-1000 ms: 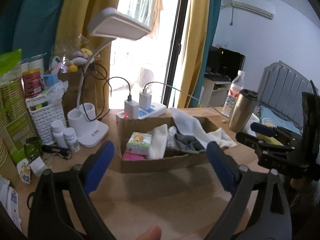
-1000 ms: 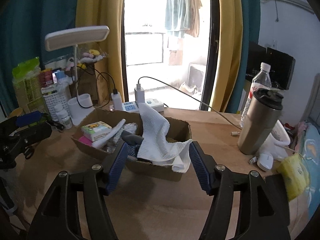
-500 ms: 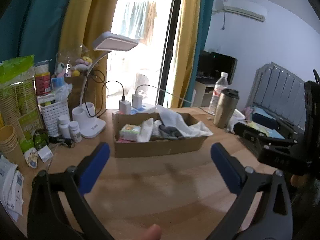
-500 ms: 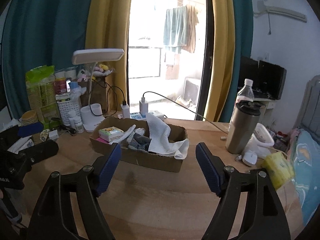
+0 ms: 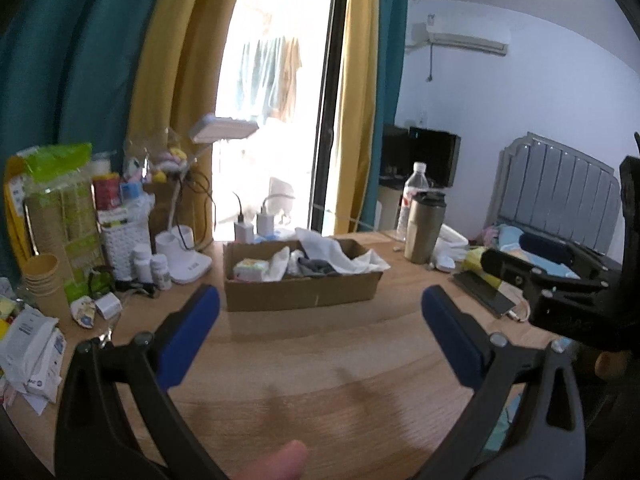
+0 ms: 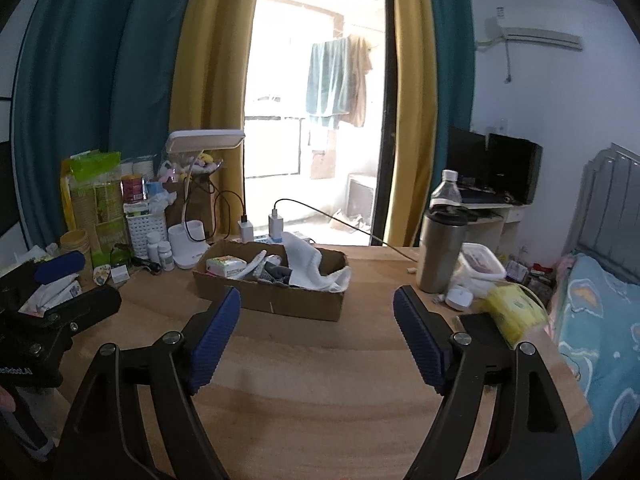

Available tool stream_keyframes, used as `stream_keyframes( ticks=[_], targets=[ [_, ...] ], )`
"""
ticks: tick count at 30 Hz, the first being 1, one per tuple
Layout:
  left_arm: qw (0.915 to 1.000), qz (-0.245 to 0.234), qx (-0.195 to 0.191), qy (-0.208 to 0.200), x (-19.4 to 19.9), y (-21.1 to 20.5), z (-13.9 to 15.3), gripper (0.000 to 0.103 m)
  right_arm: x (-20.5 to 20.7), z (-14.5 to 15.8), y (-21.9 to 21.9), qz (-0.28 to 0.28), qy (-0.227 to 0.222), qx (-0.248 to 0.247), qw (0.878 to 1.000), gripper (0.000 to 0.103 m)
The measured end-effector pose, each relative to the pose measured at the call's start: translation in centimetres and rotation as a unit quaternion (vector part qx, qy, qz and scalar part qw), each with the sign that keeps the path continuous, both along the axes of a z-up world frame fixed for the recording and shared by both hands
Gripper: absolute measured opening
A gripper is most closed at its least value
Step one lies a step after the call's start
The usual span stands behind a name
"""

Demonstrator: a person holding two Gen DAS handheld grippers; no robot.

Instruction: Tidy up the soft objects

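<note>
My left claw (image 5: 320, 312) hangs over bare wood with its blue pads spread wide and nothing between them. My right claw (image 6: 316, 316) also stands wide and empty; its jaws have just been opening. Both point across the wooden table (image 5: 320, 380) toward a cardboard box (image 6: 276, 300) that sits well apart from them on the far side. Inside the box lie a small tissue pack (image 6: 225, 265) at the left, grey cloth in the middle, and a white towel (image 6: 310, 266) draped over the right rim. A steel tumbler (image 6: 440, 250) stands right of the box, a white desk lamp (image 6: 188, 240) to its left.
</note>
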State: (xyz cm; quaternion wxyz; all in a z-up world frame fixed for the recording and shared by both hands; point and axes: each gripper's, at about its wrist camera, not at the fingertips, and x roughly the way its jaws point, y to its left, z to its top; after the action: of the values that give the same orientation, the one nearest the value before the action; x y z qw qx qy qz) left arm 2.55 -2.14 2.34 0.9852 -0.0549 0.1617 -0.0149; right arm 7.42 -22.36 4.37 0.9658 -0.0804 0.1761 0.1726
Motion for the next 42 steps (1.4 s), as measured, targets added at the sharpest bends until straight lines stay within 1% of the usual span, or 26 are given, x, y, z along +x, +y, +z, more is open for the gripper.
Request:
stream_keyframes(
  ticks=[5,13,18,22,36,42],
  targets=[
    [0.9994,0.014,0.024,-0.019,-1.7,-0.4,0.2,0.102,-2.1,-0.2,-0.5,-0.005,-0.016,0.005,1.0,0.082],
    [0.999,0.04,0.005,-0.015,-1.9,1.5,0.5,0.102,-3.1,0.7,-0.3,-0.002,-0.031,0.012,0.999,0.082],
    [0.9991,0.035,0.011,-0.023,-2.2,1.1,0.9,0.102,-3.1,0.6,-0.2,0.002,-0.028,0.01,1.0,0.082],
    [0.9993,0.024,0.008,-0.026,-2.1,1.0,1.0,0.102,-3.2,0.7,-0.4,0.003,-0.027,0.015,1.0,0.082],
    [0.9993,0.025,0.003,-0.029,-2.3,0.9,1.5,0.102,-3.6,0.8,-0.3,0.013,-0.031,0.021,0.999,0.082],
    [0.9993,0.017,0.002,-0.034,-2.6,0.7,1.6,0.102,-3.5,0.5,-0.3,0.015,-0.027,0.017,0.999,0.082]
  ],
)
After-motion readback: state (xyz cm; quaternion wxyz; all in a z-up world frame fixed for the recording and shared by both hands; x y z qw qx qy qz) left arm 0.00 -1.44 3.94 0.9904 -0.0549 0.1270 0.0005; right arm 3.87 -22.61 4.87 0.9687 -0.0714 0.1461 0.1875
